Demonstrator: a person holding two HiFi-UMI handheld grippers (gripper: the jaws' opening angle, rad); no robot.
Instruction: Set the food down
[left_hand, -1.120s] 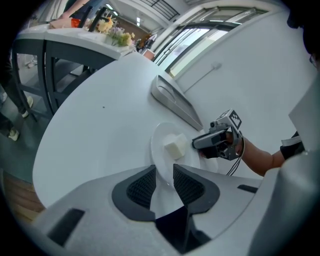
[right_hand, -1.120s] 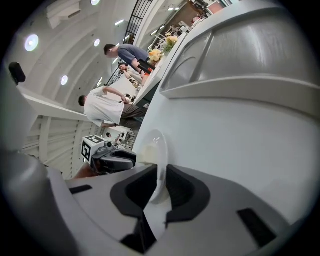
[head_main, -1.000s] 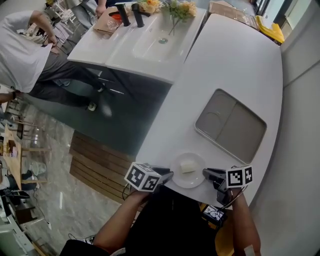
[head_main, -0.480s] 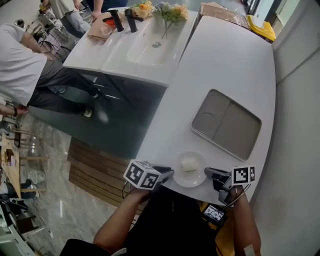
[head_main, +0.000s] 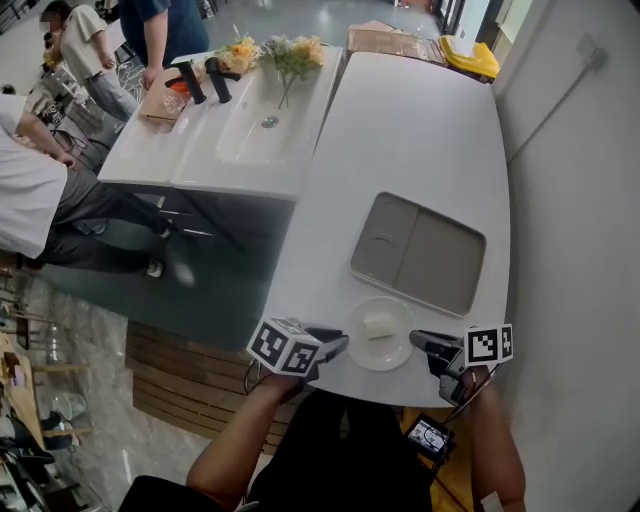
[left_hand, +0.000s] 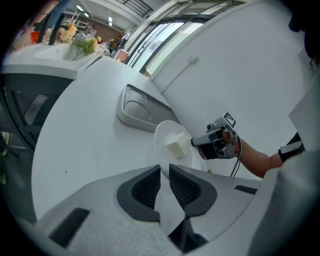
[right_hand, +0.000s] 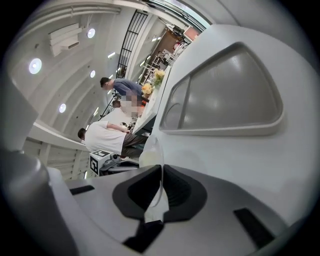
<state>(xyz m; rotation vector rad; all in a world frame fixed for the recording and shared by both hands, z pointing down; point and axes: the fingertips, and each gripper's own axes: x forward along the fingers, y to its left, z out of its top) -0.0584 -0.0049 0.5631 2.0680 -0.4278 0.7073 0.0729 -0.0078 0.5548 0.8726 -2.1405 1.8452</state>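
Observation:
A small white plate (head_main: 381, 345) carrying a pale cube of food (head_main: 378, 326) is at the near edge of the white counter (head_main: 400, 130). My left gripper (head_main: 340, 346) is shut on the plate's left rim. My right gripper (head_main: 416, 341) is shut on its right rim. In the left gripper view the plate (left_hand: 167, 135) runs out from between the jaws (left_hand: 165, 175), with the food (left_hand: 176, 146) on it and the right gripper (left_hand: 212, 142) beyond. In the right gripper view the plate's rim (right_hand: 151, 154) is pinched edge-on. I cannot tell if the plate touches the counter.
A grey two-part tray (head_main: 417, 252) lies on the counter just beyond the plate. To the left is a white basin (head_main: 250, 120) with dark taps and flowers (head_main: 290, 55). Several people stand or sit at far left. A dark drop to the floor borders the counter's left edge.
The head view has swung, so the counter and tray sit more to the left in the picture. Both grippers keep their hold on the plate at the near edge.

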